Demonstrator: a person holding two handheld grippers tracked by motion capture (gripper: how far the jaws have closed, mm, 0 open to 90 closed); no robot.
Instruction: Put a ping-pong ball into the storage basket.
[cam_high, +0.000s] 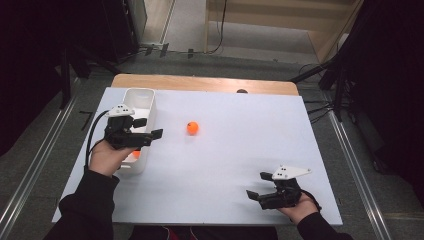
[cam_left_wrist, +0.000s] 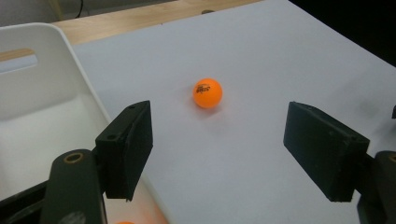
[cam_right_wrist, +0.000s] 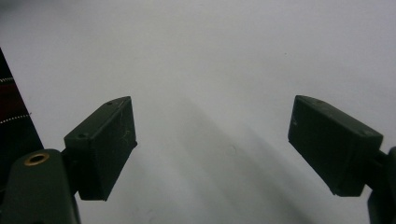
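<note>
A white tabletop (cam_high: 215, 165) takes up most of the high view, and the landmark on it is a white bin (cam_high: 141, 102), a long narrow tub standing along the table's left edge with its long axis running away from the person.

Just beside the bin's right wall, near its middle, the left gripper (cam_high: 151, 128) hovers in the person's left hand (cam_high: 107, 157). Its jaws stand apart with nothing between them, and they point to the right, away from the bin and across the table. A second spot of orange shows low inside the bin, by its near end, partly hidden under that hand; it may be another ball, though that cannot be told for sure.

The right gripper (cam_high: 260, 186) rests well apart from the bin, at the near right corner of the table. Its jaws are also spread and empty, aimed left over bare tabletop.

The smallest thing is the orange ball (cam_high: 192, 128). It sits alone on the open table, to the right of the bin and level with the bin's middle. In the left gripper view the ball (cam_left_wrist: 207, 93) lies ahead of the spread jaws, between their lines and a little left of centre. Being round, it has no long axis to line up with. The left gripper is much the nearer of the two, so the reach probably falls to it: straight on, away from the bin.
</note>
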